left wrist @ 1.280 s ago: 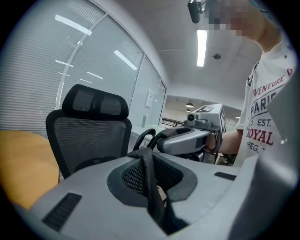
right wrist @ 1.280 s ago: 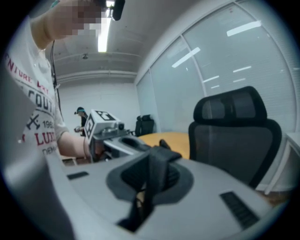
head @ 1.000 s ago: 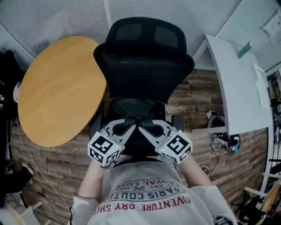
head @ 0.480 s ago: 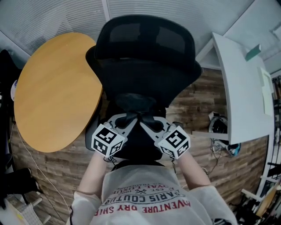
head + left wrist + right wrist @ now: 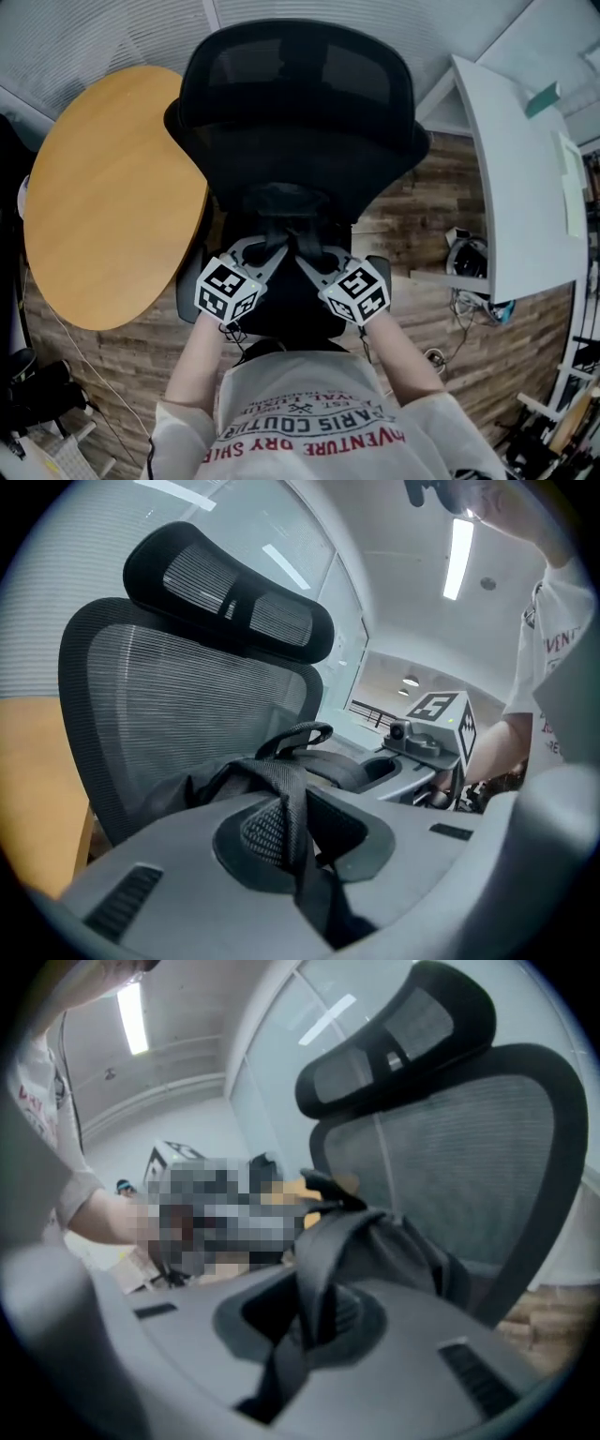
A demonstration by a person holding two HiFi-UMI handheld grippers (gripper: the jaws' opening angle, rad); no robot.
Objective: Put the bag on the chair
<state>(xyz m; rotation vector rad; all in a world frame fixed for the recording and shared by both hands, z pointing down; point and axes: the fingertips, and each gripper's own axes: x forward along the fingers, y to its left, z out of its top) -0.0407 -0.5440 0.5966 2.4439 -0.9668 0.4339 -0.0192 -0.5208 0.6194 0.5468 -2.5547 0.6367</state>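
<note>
Both grippers low in front of the chair (image 5: 300,103). Left gripper (image 5: 273,251): jaws pinching a black strap (image 5: 292,817) of the bag (image 5: 286,204). Right gripper (image 5: 308,262): jaws pinching a second strap (image 5: 314,1283) (nearly pressed together). We see the bag hanging between them, close against the mesh backrest (image 5: 187,705); whether it rests on the chair we cannot tell. Round wooden tabletop (image 5: 103,187) just beside the chair.
</note>
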